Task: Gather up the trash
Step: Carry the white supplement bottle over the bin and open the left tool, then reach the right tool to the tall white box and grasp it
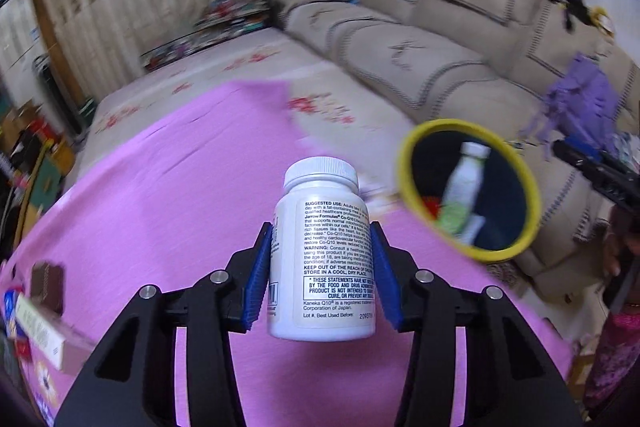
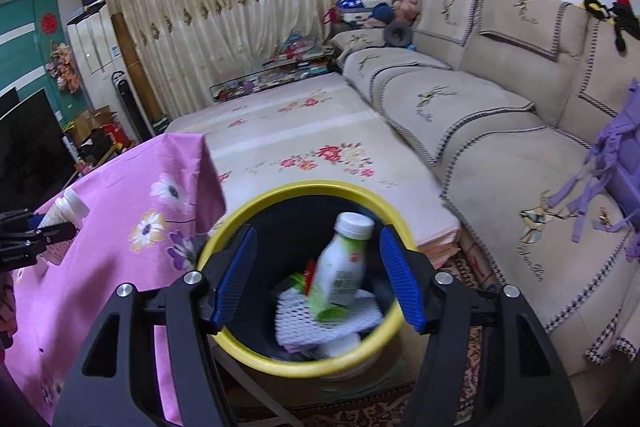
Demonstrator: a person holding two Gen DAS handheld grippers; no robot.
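A living room: a table under a pink cloth (image 1: 168, 187), a beige sofa (image 2: 500, 131) beyond. The left gripper (image 1: 320, 267) clamps an upright white pill bottle (image 1: 322, 251) between its blue pads, above the cloth. The right gripper (image 2: 316, 275) hangs wide open and empty over a yellow-rimmed bin (image 2: 256, 355) beside the table. Inside the bin lie a green-and-white drink bottle (image 2: 340, 271) and white foam netting (image 2: 296, 319).

White pill bottle (image 1: 322, 251), pink floral cloth (image 2: 132, 227), yellow-rimmed dark bin (image 2: 256, 353)
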